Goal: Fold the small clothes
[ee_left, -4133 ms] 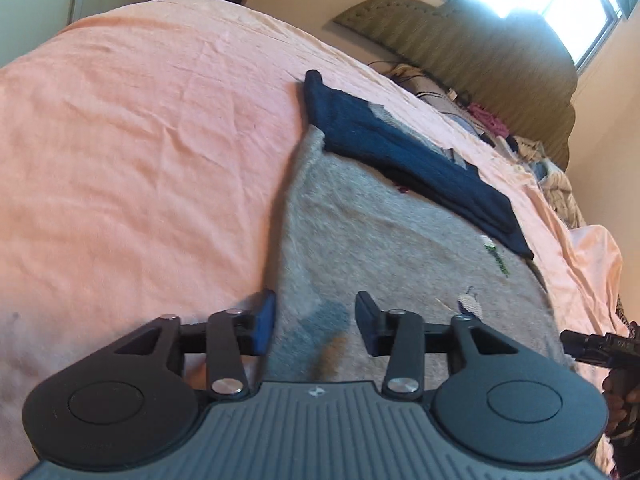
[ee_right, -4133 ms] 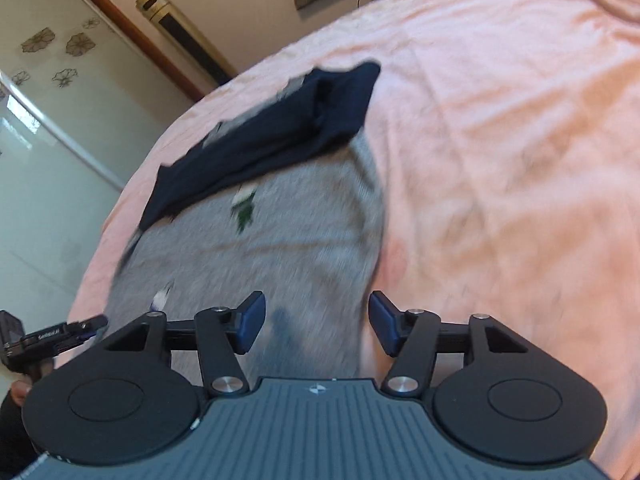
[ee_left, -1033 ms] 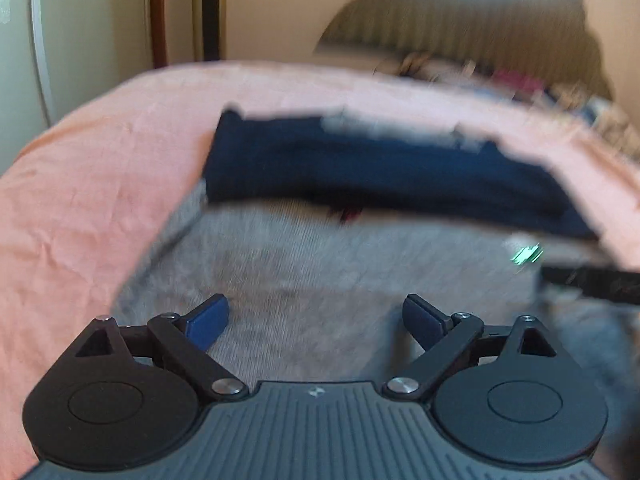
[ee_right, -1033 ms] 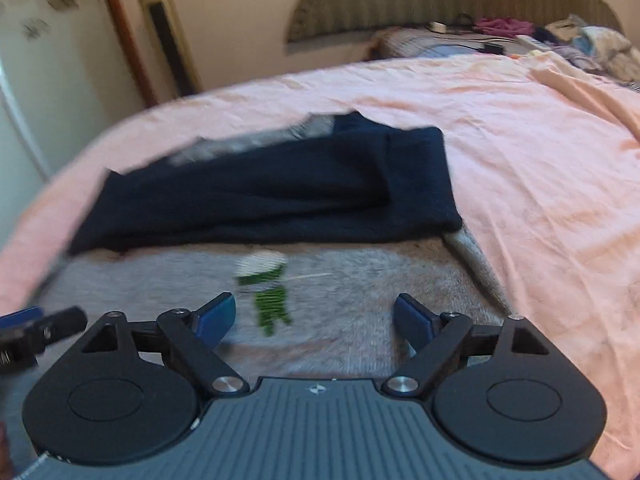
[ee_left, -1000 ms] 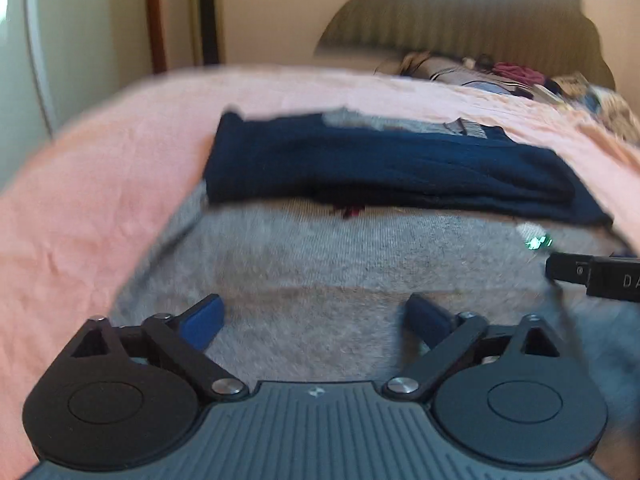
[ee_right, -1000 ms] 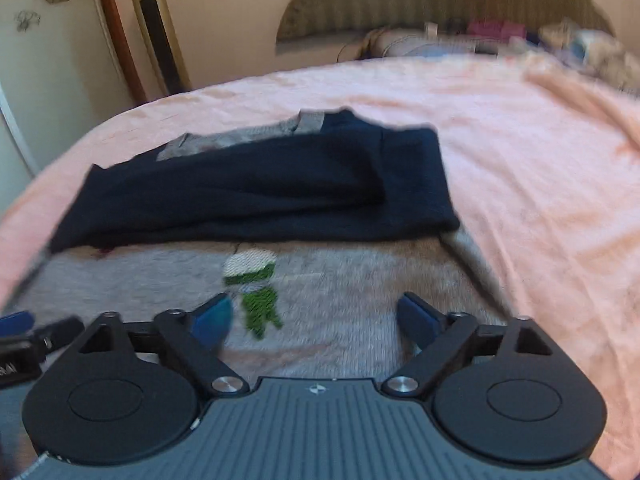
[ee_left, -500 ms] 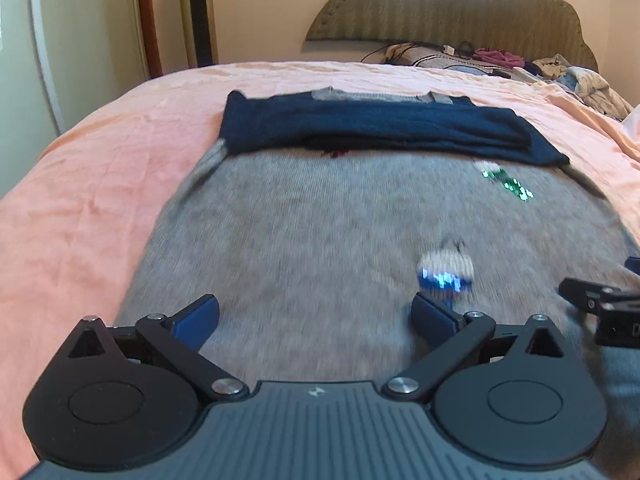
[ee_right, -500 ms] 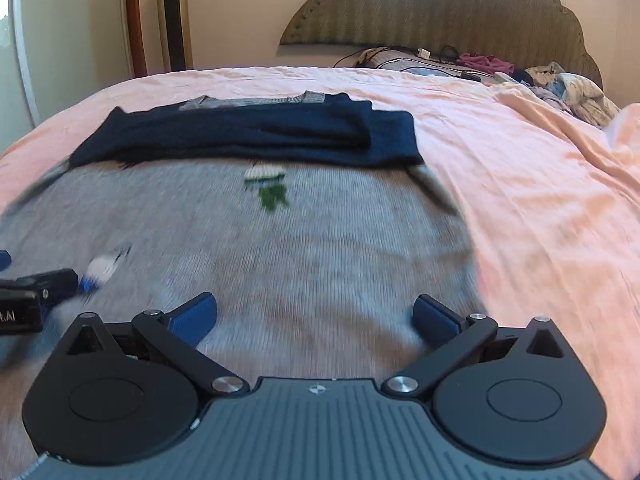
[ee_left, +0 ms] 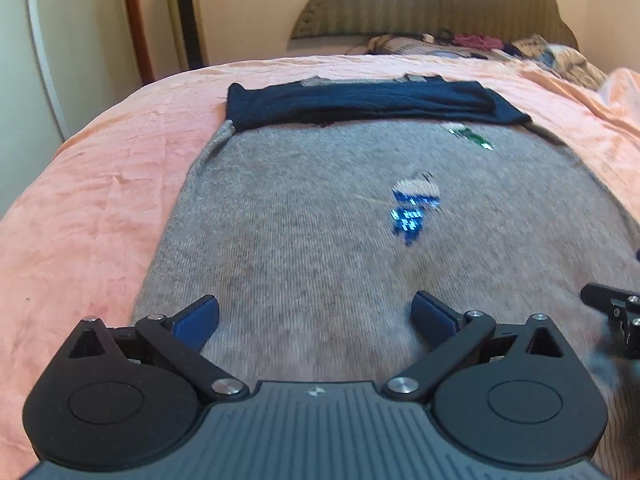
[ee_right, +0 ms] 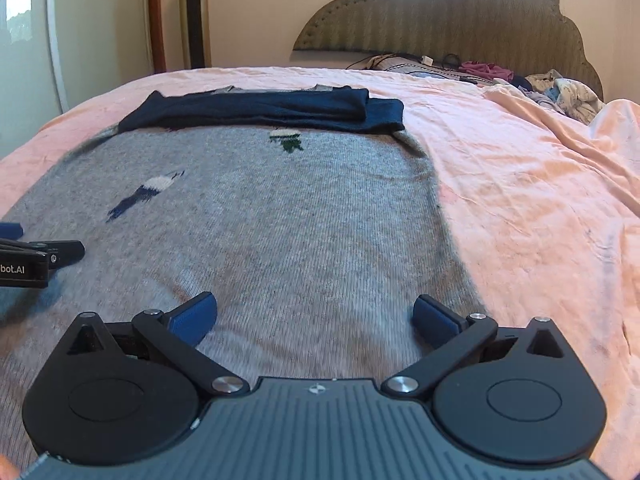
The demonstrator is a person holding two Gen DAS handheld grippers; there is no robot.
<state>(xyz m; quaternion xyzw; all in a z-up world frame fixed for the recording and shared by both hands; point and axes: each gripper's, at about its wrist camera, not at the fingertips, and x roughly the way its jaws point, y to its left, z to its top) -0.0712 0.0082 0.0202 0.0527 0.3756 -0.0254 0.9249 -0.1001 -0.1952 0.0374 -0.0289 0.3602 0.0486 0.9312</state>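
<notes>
Grey knit sweater (ee_left: pixel 304 240), spread flat and face up across the middle of the bed, navy sleeves (ee_left: pixel 368 102) already folded across its far end near the collar. Small knitted motifs on the chest: one blue and white (ee_left: pixel 414 210), one green and white (ee_right: pixel 286 139). Near hem toward both cameras, not yet lifted.

Left tongs (ee_left: pixel 316 316), spread wide and holding nothing, low over the near left part of the sweater, by its left side edge. Right tongs (ee_right: pixel 316 316), likewise spread wide and empty, low over the near right part, close to the right side edge. Each tool also visible at the margin of the other's view. Contact with the knit not discernible.

Step in hand, by judgement: approach to the bottom hem, sleeve fold complete, body fold pending. Next move likely a pinch of the hem at both corners together, then an even lift and carry toward the sleeves; risk of a skewed fold or a slipped layer with uneven grips on loose knit.

Bed (ee_right: pixel 520 208) covered by a wrinkled peach sheet; loose clothes (ee_right: pixel 560 88) heaped at the far right corner by a scalloped headboard (ee_right: pixel 440 20). Tall tower fan (ee_right: pixel 195 16) and pale wall beyond the far left edge.
</notes>
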